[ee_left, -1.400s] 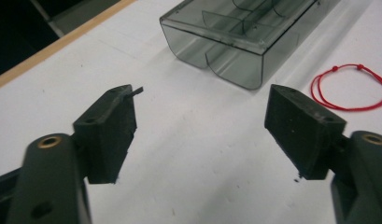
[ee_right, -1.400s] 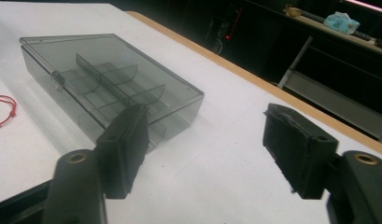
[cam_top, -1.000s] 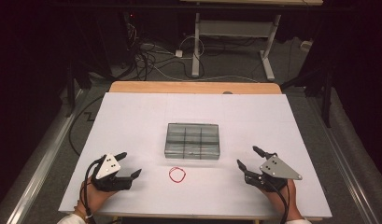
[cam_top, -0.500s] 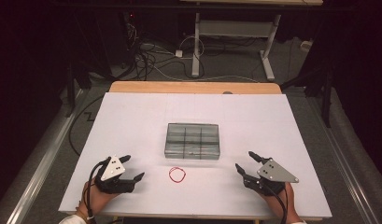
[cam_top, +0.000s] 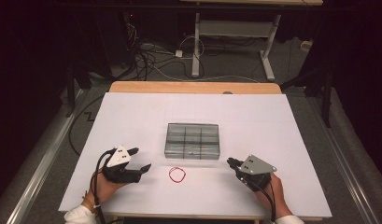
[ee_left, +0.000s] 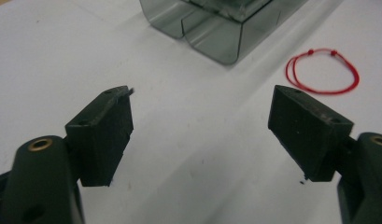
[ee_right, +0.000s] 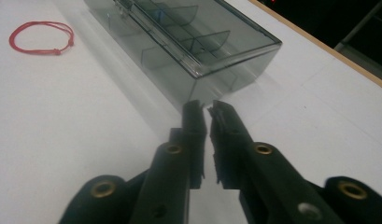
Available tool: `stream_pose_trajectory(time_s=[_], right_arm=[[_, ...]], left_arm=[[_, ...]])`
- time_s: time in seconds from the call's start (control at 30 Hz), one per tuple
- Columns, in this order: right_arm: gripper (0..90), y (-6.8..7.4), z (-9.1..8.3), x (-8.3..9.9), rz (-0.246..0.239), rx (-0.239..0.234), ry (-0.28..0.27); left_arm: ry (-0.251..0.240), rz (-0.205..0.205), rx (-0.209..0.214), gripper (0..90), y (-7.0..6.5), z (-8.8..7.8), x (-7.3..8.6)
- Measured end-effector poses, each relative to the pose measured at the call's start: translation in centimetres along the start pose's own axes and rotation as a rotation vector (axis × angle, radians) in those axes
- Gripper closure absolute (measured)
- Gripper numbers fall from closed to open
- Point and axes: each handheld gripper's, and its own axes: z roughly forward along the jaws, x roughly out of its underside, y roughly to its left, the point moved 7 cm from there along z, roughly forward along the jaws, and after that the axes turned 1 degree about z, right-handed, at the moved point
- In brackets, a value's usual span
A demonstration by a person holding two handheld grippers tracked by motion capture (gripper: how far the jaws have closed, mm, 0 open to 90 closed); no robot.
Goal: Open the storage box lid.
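The red loop (cam_top: 178, 174) lies flat on the white table (cam_top: 291, 116), just in front of the clear box (cam_top: 193, 139). The left gripper (cam_top: 141, 159) has its jaws wide apart, holding nothing. The right gripper (cam_top: 231, 163) has just squeezed its jaws together, with nothing between them. No words can be read anywhere.

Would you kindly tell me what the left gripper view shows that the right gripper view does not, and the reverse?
Left gripper view: the left tongs, wide open over the white table, with nothing between them.
Right gripper view: the right tongs, which have just closed and are shut on nothing. They point at the end of the clear compartment box, with its dividers and the table's wooden edge visible.
Both: that box and the red cord bracelet, which lies apart from it on the table.
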Motion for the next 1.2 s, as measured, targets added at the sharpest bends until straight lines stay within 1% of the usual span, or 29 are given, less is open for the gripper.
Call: stream_pose_trajectory(time_s=[0.03,0.07,0.1,0.13,0.17,0.2,0.23,0.27,0.3,0.33,0.37,0.4,0.43,0.5,0.53,0.57,0.6,0.7,0.73,0.77,0.8,0.83,0.9,0.97,1.03,1.07,1.2], right_arm=[[88.3,0.0,0.0,0.0,0.0,0.0,0.0],[90.0,0.3,0.8,-0.4,-0.012,-0.011,0.012],[90.0,0.5,1.2,-0.6,-0.022,-0.02,0.021],[90.0,0.5,1.2,-0.6,-0.022,-0.02,0.021],[90.0,0.9,2.2,-1.1,-0.03,-0.034,0.032],[90.0,0.9,2.2,-1.1,-0.03,-0.034,0.032],[90.0,1.5,3.3,-1.6,-0.037,-0.058,0.043],[90.0,1.9,3.8,-1.8,-0.048,-0.067,0.047],[90.0,1.9,3.8,-1.8,-0.048,-0.067,0.047],[90.0,2.9,4.8,-2.2,-0.059,-0.089,0.055],[90.0,3.4,5.3,-2.3,-0.068,-0.095,0.061],[90.0,3.9,5.7,-2.5,-0.077,-0.104,0.068],[90.0,4.3,6.1,-2.7,-0.083,-0.109,0.068],[90.0,4.7,6.7,-3.1,-0.09,-0.106,0.071],[90.0,4.8,7.0,-3.4,-0.085,-0.107,0.064],[90.0,4.8,7.0,-3.4,-0.085,-0.107,0.064],[90.0,4.9,7.2,-3.6,-0.076,-0.11,0.062],[90.0,5.0,7.6,-3.7,-0.073,-0.104,0.064],[90.0,4.9,7.6,-3.7,-0.072,-0.102,0.064],[90.0,4.9,7.6,-3.7,-0.072,-0.102,0.064],[90.0,4.8,7.6,-3.7,-0.062,-0.098,0.062],[90.0,4.8,7.6,-3.7,-0.065,-0.102,0.062],[90.0,4.9,7.6,-3.7,-0.071,-0.097,0.064],[90.0,4.9,7.6,-3.8,-0.064,-0.097,0.056],[90.0,4.8,7.6,-3.8,-0.062,-0.101,0.053],[90.0,4.8,7.6,-4.0,-0.05,-0.102,0.04],[90.0,4.9,7.5,-4.1,-0.044,-0.099,0.023]], left_arm=[[0.0,-0.003,0.013,22.3,0.0,0.4,-0.4],[-0.002,-0.009,0.035,24.6,0.0,0.8,-0.8],[0.002,-0.011,0.046,25.4,0.0,1.2,-1.1],[0.01,-0.008,0.056,25.4,-0.1,1.7,-1.4],[0.021,-0.005,0.076,32.5,-0.1,2.1,-1.7],[0.037,-0.005,0.092,32.5,-0.1,2.6,-1.8],[0.053,-0.002,0.099,37.5,-0.1,2.9,-2.0],[0.057,-0.005,0.114,39.1,-0.1,3.2,-2.2],[0.058,-0.006,0.134,39.1,-0.2,3.5,-2.4],[0.064,-0.004,0.143,42.7,-0.3,3.7,-2.5],[0.074,0.003,0.16,43.5,-0.6,4.1,-2.9],[0.074,0.003,0.16,45.8,-0.6,4.1,-2.9],[0.079,0.005,0.17,48.3,-0.8,4.4,-3.0],[0.091,0.009,0.185,50.6,-1.1,4.8,-3.3],[0.095,0.011,0.186,52.9,-1.2,4.9,-3.3],[0.099,0.013,0.187,52.9,-1.2,4.9,-3.4],[0.098,0.01,0.19,53.0,-1.3,5.0,-3.5],[0.092,-0.003,0.189,56.0,-1.1,4.9,-3.7],[0.089,-0.006,0.19,57.8,-1.1,4.9,-3.7],[0.081,-0.011,0.196,57.8,-1.0,4.8,-3.8],[0.072,-0.018,0.205,57.9,-1.0,4.7,-3.8],[0.07,-0.019,0.207,59.4,-1.0,4.7,-3.9],[0.082,0.003,0.195,59.5,-1.0,4.7,-3.9],[0.086,0.009,0.194,59.6,-1.0,4.7,-4.0],[0.084,0.007,0.196,59.6,-1.0,4.8,-4.0],[0.083,0.007,0.194,60.5,-1.0,4.8,-4.0],[0.086,0.014,0.188,61.1,-1.0,4.8,-4.1]])
